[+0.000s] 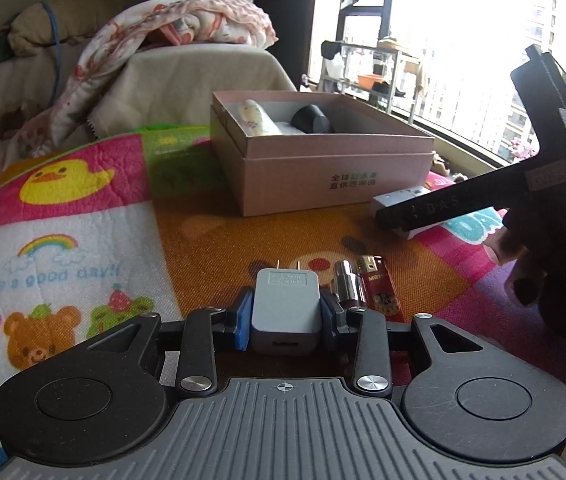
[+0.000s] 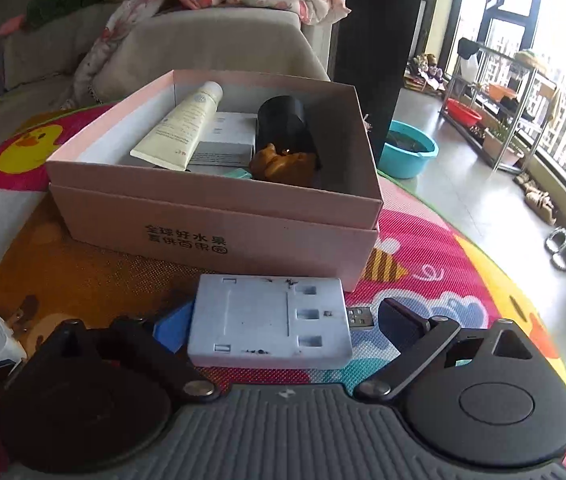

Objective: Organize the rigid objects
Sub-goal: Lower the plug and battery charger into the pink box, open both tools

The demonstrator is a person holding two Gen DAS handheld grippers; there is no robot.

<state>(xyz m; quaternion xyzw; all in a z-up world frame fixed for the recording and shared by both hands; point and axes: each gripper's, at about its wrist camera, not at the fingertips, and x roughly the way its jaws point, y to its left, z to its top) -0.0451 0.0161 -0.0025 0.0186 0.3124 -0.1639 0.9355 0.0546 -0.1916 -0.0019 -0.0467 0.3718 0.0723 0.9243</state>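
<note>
The left gripper [image 1: 287, 314] clamps a grey wall charger [image 1: 286, 312] between its blue pads, prongs pointing away, above the colourful play mat [image 1: 83, 224], with a silver metal cylinder [image 1: 349, 290] and a red lighter [image 1: 381, 288] lying just beside it. The right gripper [image 2: 283, 320] stands released, its jaws spread on either side of a white USB charging block [image 2: 269, 320] that lies flat on the mat just in front of the pink cardboard box [image 2: 219, 236]; its right pad stands clear of the block's plug. That box holds a cream tube [image 2: 187, 124], a white carton [image 2: 227, 140], a black cylinder [image 2: 285, 124] and an orange-brown figurine [image 2: 283, 162].
</note>
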